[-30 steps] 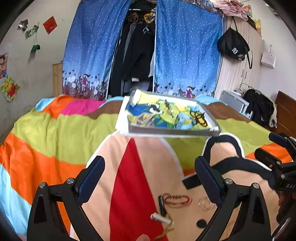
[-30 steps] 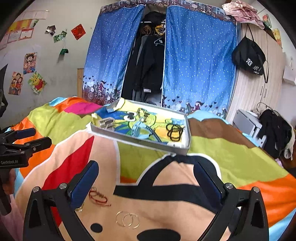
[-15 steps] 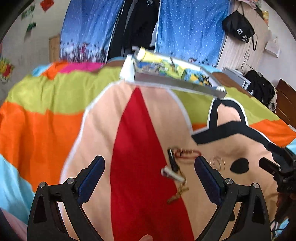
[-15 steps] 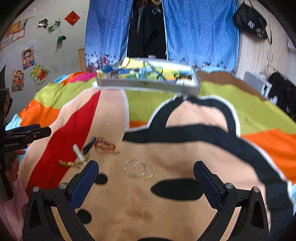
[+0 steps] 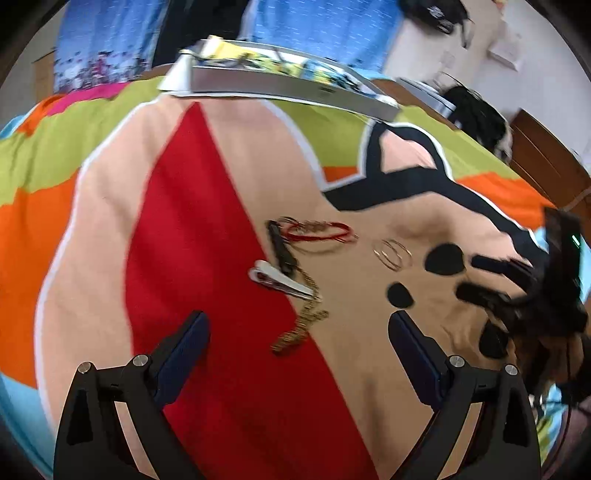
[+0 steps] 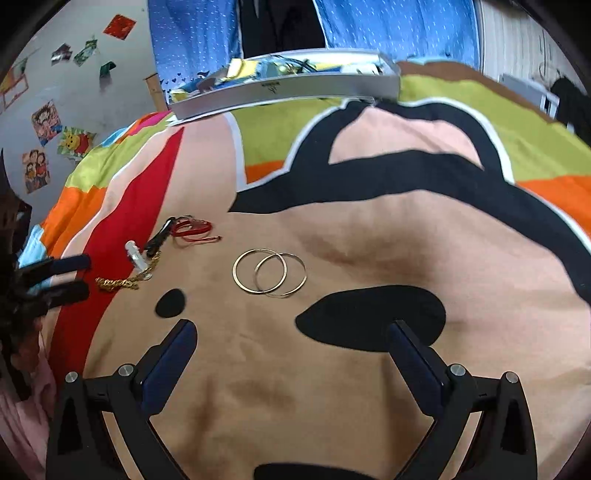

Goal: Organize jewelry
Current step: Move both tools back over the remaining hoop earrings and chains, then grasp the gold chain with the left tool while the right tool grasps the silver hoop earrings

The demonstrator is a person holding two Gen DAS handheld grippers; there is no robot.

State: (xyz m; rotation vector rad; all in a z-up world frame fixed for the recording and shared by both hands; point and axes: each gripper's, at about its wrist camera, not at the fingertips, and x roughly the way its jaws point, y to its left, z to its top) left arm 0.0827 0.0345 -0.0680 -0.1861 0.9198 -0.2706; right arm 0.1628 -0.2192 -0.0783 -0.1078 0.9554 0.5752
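Jewelry lies loose on a colourful cartoon blanket (image 5: 229,387). A gold chain (image 5: 301,326), a white clip (image 5: 279,278), a black clip (image 5: 282,249) and a red cord bracelet (image 5: 317,232) sit just ahead of my open left gripper (image 5: 299,343). Two gold hoop earrings (image 6: 269,273) overlap each other in front of my open right gripper (image 6: 291,354), with the gold chain (image 6: 123,280), the white clip (image 6: 138,258) and the red cord (image 6: 192,229) off to the left. A silver tray (image 6: 288,92) with a cartoon-printed floor rests at the far end of the blanket and holds a few items. Nothing is between either gripper's fingers.
Blue curtains (image 6: 388,26) and dark hanging clothes stand behind the tray. Posters (image 6: 46,123) dot the left wall. A wooden wardrobe with a black bag (image 5: 436,11) and a wooden bed frame (image 5: 550,162) are to the right.
Both grippers have tilted down and moved closer to the blanket. The jewelry now sits nearer the centre of each view and the tray has slid toward the top edge.
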